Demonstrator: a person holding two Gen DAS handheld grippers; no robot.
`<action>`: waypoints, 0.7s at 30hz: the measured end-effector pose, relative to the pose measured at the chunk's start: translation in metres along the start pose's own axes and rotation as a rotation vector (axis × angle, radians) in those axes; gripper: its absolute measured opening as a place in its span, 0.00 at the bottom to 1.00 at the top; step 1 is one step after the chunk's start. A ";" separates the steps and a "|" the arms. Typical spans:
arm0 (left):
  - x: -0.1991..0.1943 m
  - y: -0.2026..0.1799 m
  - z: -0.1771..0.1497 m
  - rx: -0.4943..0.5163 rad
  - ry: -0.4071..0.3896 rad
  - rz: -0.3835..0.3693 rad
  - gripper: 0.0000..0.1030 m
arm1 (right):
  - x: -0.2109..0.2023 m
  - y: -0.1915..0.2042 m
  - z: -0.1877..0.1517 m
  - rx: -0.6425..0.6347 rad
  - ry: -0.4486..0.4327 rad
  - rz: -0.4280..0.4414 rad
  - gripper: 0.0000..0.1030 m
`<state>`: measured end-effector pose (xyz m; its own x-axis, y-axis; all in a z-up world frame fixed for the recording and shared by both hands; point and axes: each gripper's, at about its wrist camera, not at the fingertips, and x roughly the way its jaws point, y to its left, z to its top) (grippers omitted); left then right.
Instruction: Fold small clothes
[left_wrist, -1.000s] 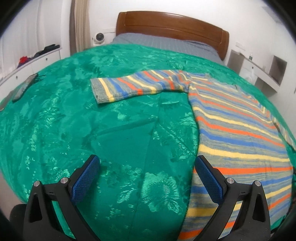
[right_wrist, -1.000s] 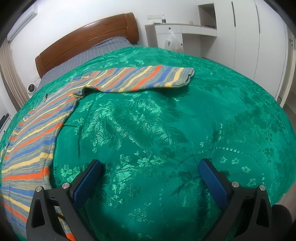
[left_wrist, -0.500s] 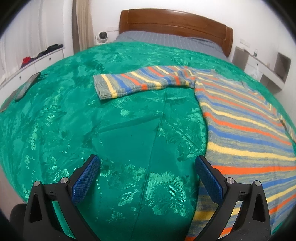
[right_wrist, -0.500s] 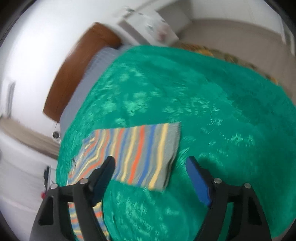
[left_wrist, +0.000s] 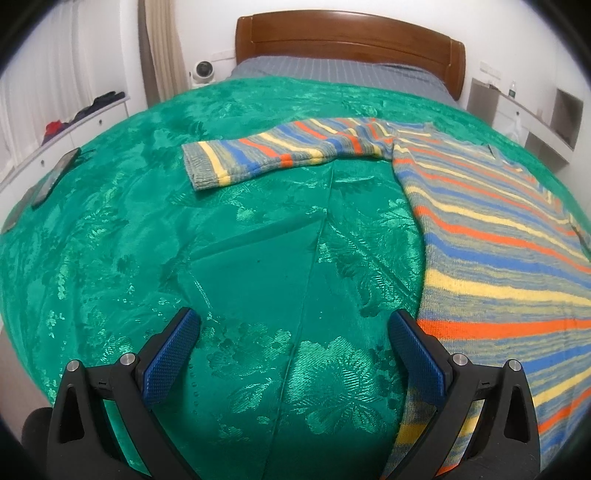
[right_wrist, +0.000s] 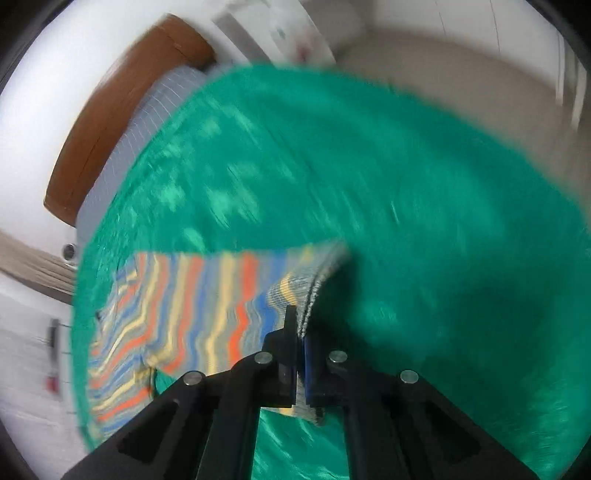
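Observation:
A striped sweater (left_wrist: 491, 229) in grey, blue, yellow and orange lies flat on the green bedspread (left_wrist: 258, 266). Its left sleeve (left_wrist: 266, 155) stretches out to the left, cuff at the end. My left gripper (left_wrist: 295, 343) is open and empty, low over the bedspread just left of the sweater's lower edge. In the blurred right wrist view, my right gripper (right_wrist: 300, 332) is shut on the cuff of the right sleeve (right_wrist: 221, 295) and holds it up off the bed.
A wooden headboard (left_wrist: 347, 40) and grey sheet (left_wrist: 332, 74) lie at the far end. A white ledge (left_wrist: 59, 129) with dark items runs along the left. A phone (left_wrist: 55, 173) lies on the bed's left edge. White shelves (left_wrist: 535, 114) stand at the right.
My right gripper moved to the right sleeve's cuff, closed on it and lifted it, and is still moving fast. My left gripper shifted only slightly and stays open.

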<state>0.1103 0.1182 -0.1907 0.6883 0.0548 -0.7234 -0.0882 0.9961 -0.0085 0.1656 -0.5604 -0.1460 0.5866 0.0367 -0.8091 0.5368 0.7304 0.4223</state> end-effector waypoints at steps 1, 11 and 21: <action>0.000 0.000 0.000 -0.001 0.000 -0.002 1.00 | -0.010 0.018 0.005 -0.047 -0.043 -0.025 0.02; 0.001 0.004 0.003 -0.011 0.006 -0.026 1.00 | -0.033 0.307 -0.021 -0.477 -0.052 0.238 0.02; 0.000 0.005 0.003 -0.009 0.010 -0.029 1.00 | 0.041 0.356 -0.091 -0.306 0.304 0.655 0.64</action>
<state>0.1119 0.1236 -0.1887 0.6831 0.0253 -0.7299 -0.0748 0.9966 -0.0355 0.3251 -0.2366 -0.0659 0.5108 0.6776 -0.5292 -0.0779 0.6495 0.7564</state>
